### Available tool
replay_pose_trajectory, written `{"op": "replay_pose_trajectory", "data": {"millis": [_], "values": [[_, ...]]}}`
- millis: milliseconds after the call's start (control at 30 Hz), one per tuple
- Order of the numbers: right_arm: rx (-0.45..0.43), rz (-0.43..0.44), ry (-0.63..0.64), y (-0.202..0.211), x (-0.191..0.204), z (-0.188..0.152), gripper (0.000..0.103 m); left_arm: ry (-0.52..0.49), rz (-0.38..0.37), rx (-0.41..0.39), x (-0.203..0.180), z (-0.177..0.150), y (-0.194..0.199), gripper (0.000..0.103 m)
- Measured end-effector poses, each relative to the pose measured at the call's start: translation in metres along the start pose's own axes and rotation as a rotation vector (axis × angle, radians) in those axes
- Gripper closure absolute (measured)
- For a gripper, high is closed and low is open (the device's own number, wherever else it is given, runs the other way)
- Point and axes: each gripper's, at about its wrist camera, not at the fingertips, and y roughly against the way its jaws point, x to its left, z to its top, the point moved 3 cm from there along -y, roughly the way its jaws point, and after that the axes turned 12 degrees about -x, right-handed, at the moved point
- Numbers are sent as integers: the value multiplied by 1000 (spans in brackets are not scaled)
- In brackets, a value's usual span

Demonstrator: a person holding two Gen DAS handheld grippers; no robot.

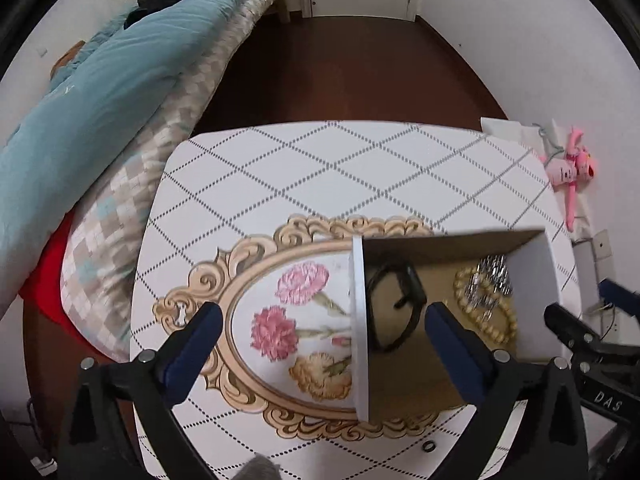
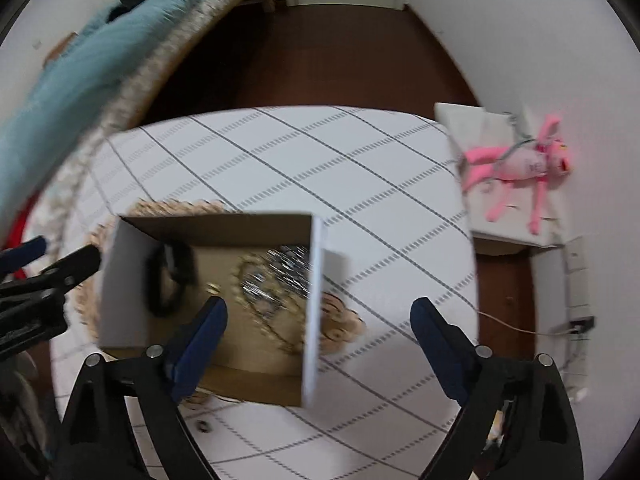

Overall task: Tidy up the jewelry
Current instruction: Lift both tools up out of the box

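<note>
An open cardboard box [image 1: 359, 320] with white outer walls stands on the patterned table [image 1: 320, 168]; it also shows in the right wrist view [image 2: 314, 304]. Inside lie a black band [image 1: 394, 304], a gold bead necklace [image 1: 506, 326] and a silver piece [image 1: 490, 284]. A small dark ring [image 1: 429, 447] lies on the table in front of the box, also in the right wrist view [image 2: 204, 426]. My left gripper [image 1: 324, 320] is open and empty, straddling the box's left wall. My right gripper [image 2: 320, 316] is open and empty over the box's right wall.
A bed [image 1: 100, 120] with a teal duvet runs along the table's left side. A pink plush toy [image 2: 520, 168] lies on a white stand by the right wall. Cables and a socket [image 2: 576, 326] sit low on the right. Dark floor [image 1: 340, 68] lies beyond the table.
</note>
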Motion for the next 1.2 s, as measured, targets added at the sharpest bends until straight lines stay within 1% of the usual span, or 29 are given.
{"op": "replay_pose_trajectory", "data": {"millis": [67,133,267,400,500,700,933,1033,1200], "values": [[-4,-28,8,0,0,-6,2,-2,2,-12,-3,-10,2,0],[-16,-59,17,1,-1,-14,2,-3,3,-16,-5,-14,2,0],[-25,-70,13,5,-3,-22,2,24,-4,-11,-7,-24,5,0],[-56,-68,5,18,-4,-27,2,35,0,-40,-9,-30,18,0],[-99,-79,3,35,-6,-30,2,34,15,-75,-10,-35,34,0],[-184,-95,-9,74,-8,-37,2,31,14,-158,-12,-38,74,0],[-286,-99,-37,128,-10,-41,2,36,-15,-246,-16,-37,124,0],[-332,-106,-49,151,-13,-42,2,35,-26,-265,-16,-36,138,0],[-368,-93,-75,178,-17,-47,2,37,-42,-291,-18,-35,155,0]]}}
